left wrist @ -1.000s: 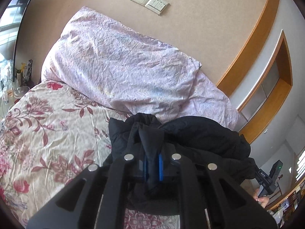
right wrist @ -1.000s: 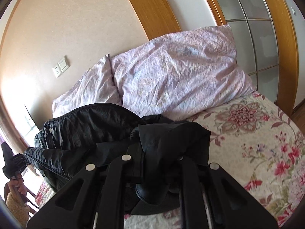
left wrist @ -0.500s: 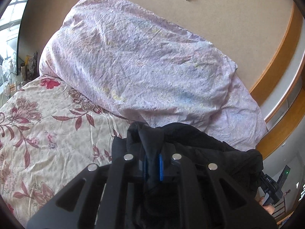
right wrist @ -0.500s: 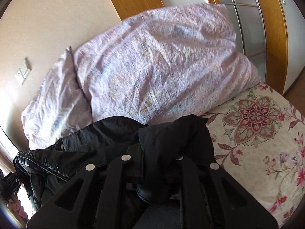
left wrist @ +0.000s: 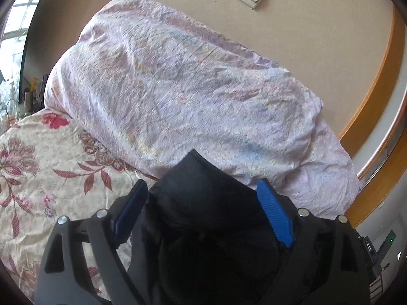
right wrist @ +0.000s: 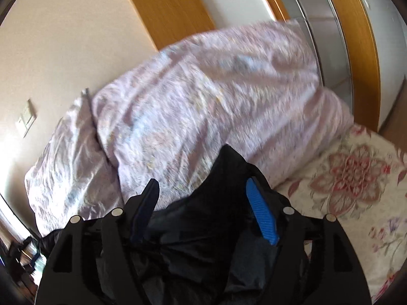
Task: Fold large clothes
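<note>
A black puffy jacket [left wrist: 203, 203] lies on the floral bed, its edge against the pillows. In the left wrist view my left gripper [left wrist: 201, 190] is open, its blue pads [left wrist: 274, 218] spread on either side of a fold of the jacket. In the right wrist view my right gripper [right wrist: 201, 190] is open too, with a peak of the jacket [right wrist: 229, 178] standing between the spread blue pads [right wrist: 262, 216]. Neither gripper grips the fabric.
Two pale lilac pillows [left wrist: 178, 89] [right wrist: 203, 101] lean on the wall at the bed's head. The floral bedsheet [left wrist: 38, 165] [right wrist: 356, 178] spreads to both sides. A wooden frame and glass panel [right wrist: 330, 25] stand on the right; a nightstand with clutter [left wrist: 15, 96] stands on the left.
Both grippers were shut on the jacket and have opened, letting go of it. Both have moved forward toward the pillows.
</note>
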The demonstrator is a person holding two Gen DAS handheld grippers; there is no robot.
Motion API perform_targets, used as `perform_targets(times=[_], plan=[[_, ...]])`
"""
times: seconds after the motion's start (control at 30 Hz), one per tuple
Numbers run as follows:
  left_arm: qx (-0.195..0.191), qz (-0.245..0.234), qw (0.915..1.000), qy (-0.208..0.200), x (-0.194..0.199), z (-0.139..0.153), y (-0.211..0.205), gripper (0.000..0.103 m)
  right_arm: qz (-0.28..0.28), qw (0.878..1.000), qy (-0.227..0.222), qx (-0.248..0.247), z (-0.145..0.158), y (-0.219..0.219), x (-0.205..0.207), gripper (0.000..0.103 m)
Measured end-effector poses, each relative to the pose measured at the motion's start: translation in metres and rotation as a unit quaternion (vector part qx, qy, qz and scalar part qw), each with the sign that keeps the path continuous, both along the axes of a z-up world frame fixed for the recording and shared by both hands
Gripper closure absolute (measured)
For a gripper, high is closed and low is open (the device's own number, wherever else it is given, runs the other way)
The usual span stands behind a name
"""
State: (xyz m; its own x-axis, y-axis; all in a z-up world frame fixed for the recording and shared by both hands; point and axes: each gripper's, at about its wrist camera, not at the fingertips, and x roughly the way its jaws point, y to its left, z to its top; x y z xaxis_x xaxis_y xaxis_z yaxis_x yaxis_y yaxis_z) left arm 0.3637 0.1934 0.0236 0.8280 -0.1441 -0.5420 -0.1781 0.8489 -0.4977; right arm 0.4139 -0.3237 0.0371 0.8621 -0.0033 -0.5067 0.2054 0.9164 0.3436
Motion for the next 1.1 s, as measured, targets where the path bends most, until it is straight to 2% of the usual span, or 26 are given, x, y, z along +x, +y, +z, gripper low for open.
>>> perform_targets(times=[0.1,0.2,0.3,0.43,0.53,0.77,0.97,1.1], plan=[[0.038,-0.024,0.9989,-0.01,-0.011,0.01,-0.023,0.015,0.05,0.997,0.011,-0.057,0.001,0.031,-0.015,0.031],[0.078,-0.038,0.9961,-0.015,-0.024,0.012,-0.051,0.011,0.081,0.993,0.029,-0.085,-0.007,0.053,-0.023,0.031],[0.124,-0.044,0.9913,0.005,-0.027,0.006,-0.076,0.011,0.096,0.99,0.049,-0.095,-0.017,0.066,-0.022,0.031],[0.173,-0.046,0.9833,0.031,-0.022,-0.004,-0.096,0.011,0.103,0.987,0.076,-0.094,-0.026,0.075,-0.016,0.031],[0.196,-0.046,0.9782,0.05,-0.014,-0.013,-0.103,0.011,0.104,0.983,0.095,-0.115,-0.034,0.085,-0.01,0.031],[0.267,-0.029,0.9591,0.091,0.012,-0.042,-0.113,0.011,0.094,0.972,0.129,-0.17,-0.057,0.102,0.008,0.031],[0.285,-0.017,0.9524,0.108,0.023,-0.063,-0.114,0.003,0.102,0.964,0.158,-0.189,-0.084,0.107,0.022,0.027],[0.272,-0.016,0.955,0.118,0.031,-0.075,-0.111,0.002,0.107,0.961,0.171,-0.187,-0.092,0.108,0.029,0.025]])
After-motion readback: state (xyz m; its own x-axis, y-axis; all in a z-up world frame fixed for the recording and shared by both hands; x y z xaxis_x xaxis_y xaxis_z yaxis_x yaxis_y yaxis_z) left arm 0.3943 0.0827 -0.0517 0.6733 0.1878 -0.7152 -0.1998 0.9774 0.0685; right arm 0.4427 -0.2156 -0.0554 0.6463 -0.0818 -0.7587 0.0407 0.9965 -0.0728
